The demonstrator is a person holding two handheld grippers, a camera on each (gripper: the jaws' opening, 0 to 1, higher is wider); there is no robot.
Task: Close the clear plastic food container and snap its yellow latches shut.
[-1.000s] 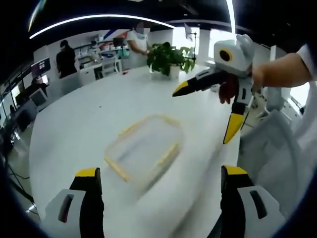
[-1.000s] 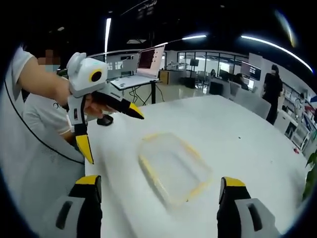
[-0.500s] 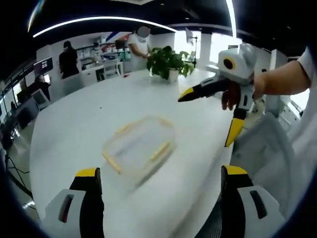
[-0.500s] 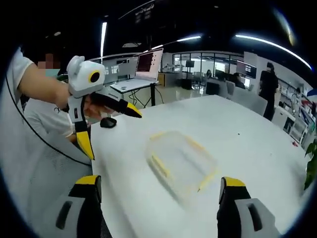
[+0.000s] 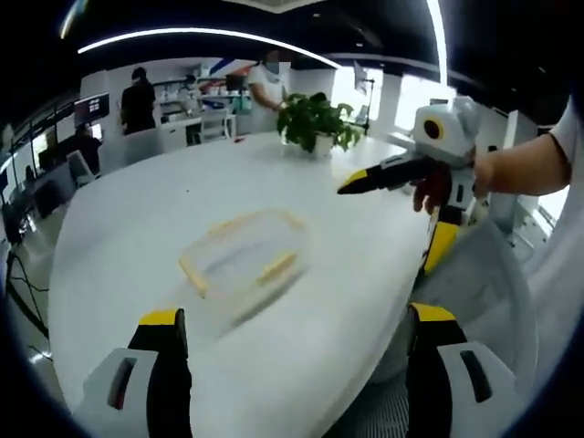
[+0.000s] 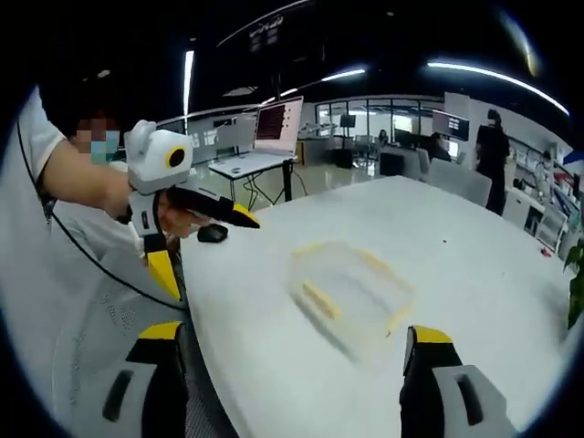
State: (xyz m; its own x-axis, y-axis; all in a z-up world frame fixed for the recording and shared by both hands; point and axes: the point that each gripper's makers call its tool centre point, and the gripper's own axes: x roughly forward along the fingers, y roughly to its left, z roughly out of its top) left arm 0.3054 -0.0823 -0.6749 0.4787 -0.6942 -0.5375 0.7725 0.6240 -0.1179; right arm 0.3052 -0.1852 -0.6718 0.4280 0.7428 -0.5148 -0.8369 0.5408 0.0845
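Worktop (image 5: 137, 228): white; more of its near edge is seen than a second ago.
Container (image 5: 242, 260): clear with yellow latches, lying mid-worktop, smaller in both views than earlier; lid state cannot be told.
Left hand-held gripper (image 6: 205, 242): spread wide, empty, drawn back.
Right hand-held gripper (image 5: 397, 214): likewise released, well apart from the container.
Meaning: latching is judged not yet begun.

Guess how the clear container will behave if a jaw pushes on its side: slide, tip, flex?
The clear container looks low, flat and apparently empty, so probably light; on the smooth white table it would likely slide rather than tip. Its thin clear walls may flex somewhat. The picture is blurred, so the state of the yellow latches is unclear.
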